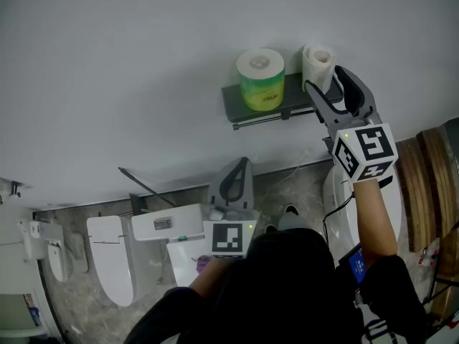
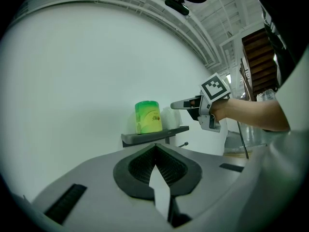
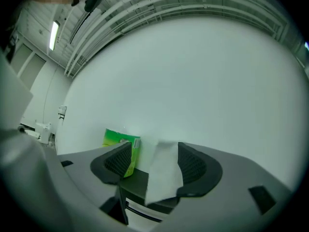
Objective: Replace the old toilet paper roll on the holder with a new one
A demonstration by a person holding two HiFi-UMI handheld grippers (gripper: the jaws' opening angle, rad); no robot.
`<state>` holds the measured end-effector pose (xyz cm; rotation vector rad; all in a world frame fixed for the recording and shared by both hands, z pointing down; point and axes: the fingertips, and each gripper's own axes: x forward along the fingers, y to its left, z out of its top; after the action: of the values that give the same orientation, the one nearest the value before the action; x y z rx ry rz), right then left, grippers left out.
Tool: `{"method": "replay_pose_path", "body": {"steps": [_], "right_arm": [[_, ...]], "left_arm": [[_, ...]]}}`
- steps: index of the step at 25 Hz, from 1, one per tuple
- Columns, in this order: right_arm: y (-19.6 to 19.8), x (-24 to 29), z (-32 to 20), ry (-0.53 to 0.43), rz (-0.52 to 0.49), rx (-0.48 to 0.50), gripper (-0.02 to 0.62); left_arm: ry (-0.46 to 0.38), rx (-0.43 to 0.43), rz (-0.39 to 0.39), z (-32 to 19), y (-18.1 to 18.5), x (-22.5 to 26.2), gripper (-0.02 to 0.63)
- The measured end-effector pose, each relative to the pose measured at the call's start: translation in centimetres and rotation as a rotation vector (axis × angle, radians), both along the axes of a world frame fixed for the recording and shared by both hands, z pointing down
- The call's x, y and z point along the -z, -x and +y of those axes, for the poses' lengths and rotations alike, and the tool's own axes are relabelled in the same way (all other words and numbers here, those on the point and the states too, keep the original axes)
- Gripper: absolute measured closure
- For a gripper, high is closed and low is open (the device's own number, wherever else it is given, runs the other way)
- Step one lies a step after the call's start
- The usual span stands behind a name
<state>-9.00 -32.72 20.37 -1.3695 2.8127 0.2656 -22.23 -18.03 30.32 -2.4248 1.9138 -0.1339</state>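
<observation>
A dark grey wall shelf (image 1: 237, 104) carries a green-wrapped new roll (image 1: 261, 79) and, to its right, a thin white old roll (image 1: 318, 64). My right gripper (image 1: 324, 77) reaches level to the shelf's right end with its jaws on either side of the white roll. In the right gripper view the white roll (image 3: 164, 173) stands between the pads, close to the right pad (image 3: 193, 166) and apart from the left one. The green roll (image 3: 120, 146) shows behind the left pad. My left gripper (image 1: 240, 163) hangs lower, away from the shelf, shut and empty (image 2: 155, 147).
A thin rod (image 1: 262, 119) runs under the shelf. Below are a white toilet tank (image 1: 165, 224), a toilet seat (image 1: 111, 260) and another white toilet (image 1: 344, 192) under my right arm. Wooden slats (image 1: 430, 170) stand at the right. Small wall fixtures (image 1: 43, 239) sit at the left.
</observation>
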Motion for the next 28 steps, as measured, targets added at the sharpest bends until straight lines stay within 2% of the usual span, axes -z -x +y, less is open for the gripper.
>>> {"method": "replay_pose_path", "body": {"steps": [8, 13, 17, 22, 28], "right_arm": [[0.9, -0.5, 3.6, -0.009, -0.019, 0.062, 0.310], [4.5, -2.2, 6.0, 0.030, -0.018, 0.167, 0.310], [6.8, -3.5, 5.7, 0.082, -0.022, 0.218, 0.294], [8.7, -3.4, 3.5, 0.114, -0.040, 0.203, 0.260], [11.0, -3.4, 1.1, 0.152, 0.029, 0.146, 0.227]], "left_arm": [[0.021, 0.005, -0.004, 0.2, 0.0, -0.8, 0.592], [0.022, 0.006, -0.005, 0.6, 0.0, -1.0, 0.592], [0.013, 0.019, -0.010, 0.9, 0.1, -0.8, 0.592], [0.016, 0.048, -0.010, 1.3, 1.0, -0.8, 0.592], [0.022, 0.077, -0.007, 1.6, 1.9, -0.8, 0.592]]}}
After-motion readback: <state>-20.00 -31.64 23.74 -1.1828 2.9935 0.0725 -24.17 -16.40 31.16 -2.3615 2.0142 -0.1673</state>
